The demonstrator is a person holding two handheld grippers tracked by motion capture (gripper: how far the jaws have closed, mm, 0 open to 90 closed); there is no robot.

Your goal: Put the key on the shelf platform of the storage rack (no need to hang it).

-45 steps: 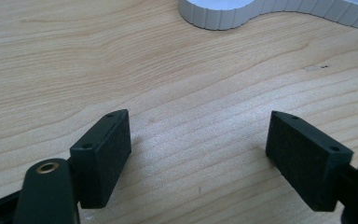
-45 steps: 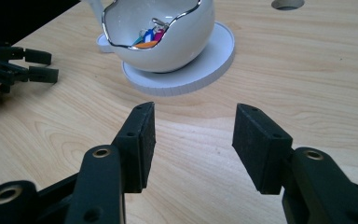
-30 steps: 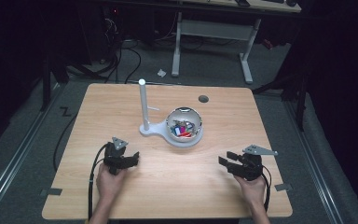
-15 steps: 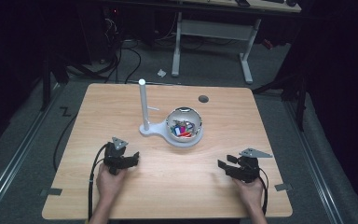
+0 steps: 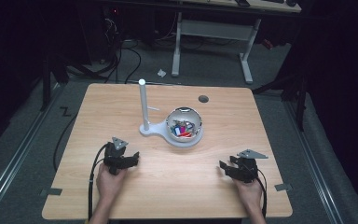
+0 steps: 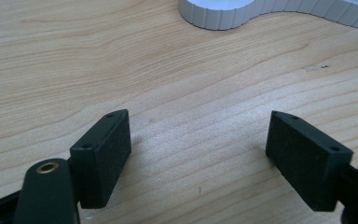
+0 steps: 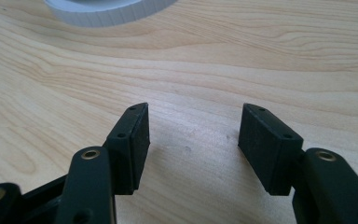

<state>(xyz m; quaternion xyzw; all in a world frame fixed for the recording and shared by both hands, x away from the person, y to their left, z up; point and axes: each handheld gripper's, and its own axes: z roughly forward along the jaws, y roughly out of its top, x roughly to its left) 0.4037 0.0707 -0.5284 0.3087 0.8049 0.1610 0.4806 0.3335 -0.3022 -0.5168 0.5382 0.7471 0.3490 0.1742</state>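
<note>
Bowl [image 5: 185, 127] mid-table [image 5: 121, 107], post [image 5: 143, 105] at its left, small items [image 5: 182, 130] inside

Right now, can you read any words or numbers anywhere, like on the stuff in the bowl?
No text can be read anywhere.
The small red, blue and white items in the bowl: too small and blurred to tell whether they carry print.
The white stand, the table, the left gripper and the right gripper: no lettering shows.

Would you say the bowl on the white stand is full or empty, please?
Neither: the bowl holds a few small colourful items, well below its rim.
</note>
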